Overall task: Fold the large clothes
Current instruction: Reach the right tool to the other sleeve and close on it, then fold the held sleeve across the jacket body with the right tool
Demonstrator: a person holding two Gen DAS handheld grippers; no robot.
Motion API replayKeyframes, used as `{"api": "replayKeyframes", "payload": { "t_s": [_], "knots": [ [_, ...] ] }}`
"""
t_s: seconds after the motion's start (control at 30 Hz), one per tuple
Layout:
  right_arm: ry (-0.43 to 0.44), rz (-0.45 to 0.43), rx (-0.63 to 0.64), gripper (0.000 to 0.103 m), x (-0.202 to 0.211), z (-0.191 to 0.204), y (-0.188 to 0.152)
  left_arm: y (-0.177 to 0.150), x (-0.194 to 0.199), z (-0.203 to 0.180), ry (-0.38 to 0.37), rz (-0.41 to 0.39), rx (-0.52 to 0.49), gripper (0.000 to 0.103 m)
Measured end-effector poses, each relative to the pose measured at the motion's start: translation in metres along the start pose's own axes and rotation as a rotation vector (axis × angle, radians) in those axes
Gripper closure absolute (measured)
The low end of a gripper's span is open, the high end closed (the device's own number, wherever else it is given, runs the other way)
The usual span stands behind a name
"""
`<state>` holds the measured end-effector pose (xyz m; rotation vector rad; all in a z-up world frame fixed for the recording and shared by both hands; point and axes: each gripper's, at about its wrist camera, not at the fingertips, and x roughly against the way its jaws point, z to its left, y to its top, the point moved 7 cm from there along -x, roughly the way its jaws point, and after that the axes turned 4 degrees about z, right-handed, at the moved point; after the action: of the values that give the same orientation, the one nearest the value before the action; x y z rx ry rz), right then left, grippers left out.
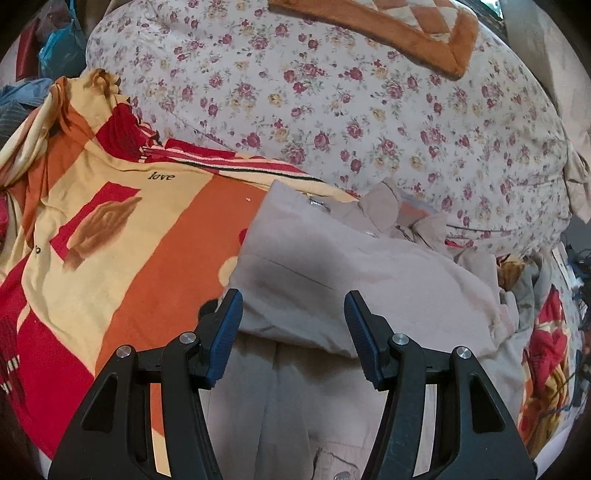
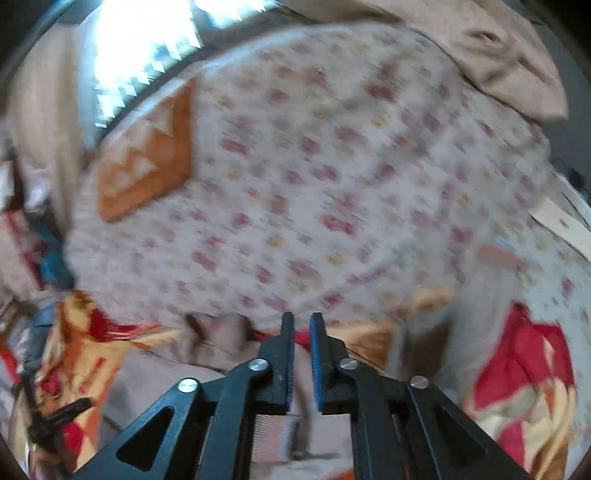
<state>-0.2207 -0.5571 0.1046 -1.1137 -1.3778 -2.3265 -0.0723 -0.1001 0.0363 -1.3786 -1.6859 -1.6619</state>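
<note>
A beige garment (image 1: 332, 266) lies partly folded on the orange, red and cream bedsheet (image 1: 122, 229). Its collar and metal snaps sit at the far side. My left gripper (image 1: 293, 306) is open and empty, just above the garment's folded edge. In the right wrist view, which is blurred, my right gripper (image 2: 302, 325) has its jaws nearly together with a narrow gap and nothing between them. It hovers above the beige garment (image 2: 192, 376), pointing at the floral bedding.
A large floral quilt (image 1: 332, 103) is piled behind the garment, with an orange bordered pillow (image 1: 406, 29) on top. Other clothes lie heaped at the far left (image 1: 33, 74). More crumpled sheet and fabric lie at the right (image 1: 546, 350). A bright window (image 2: 147, 48) shows beyond the bed.
</note>
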Motion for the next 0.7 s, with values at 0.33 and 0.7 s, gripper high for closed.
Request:
{"api": "replayKeyframes", "payload": {
  "t_s": [0.33,0.7],
  "knots": [
    [-0.254,0.146,-0.22,0.038,-0.103,-0.098,-0.014,-0.012,-0.024,-0.001,0.023,0.061,-0.014,0.046],
    [0.029,0.056,-0.335,0.094,-0.075,-0.105,0.0,-0.009,-0.032,0.005,0.026,0.067,0.014,0.046]
  ]
}}
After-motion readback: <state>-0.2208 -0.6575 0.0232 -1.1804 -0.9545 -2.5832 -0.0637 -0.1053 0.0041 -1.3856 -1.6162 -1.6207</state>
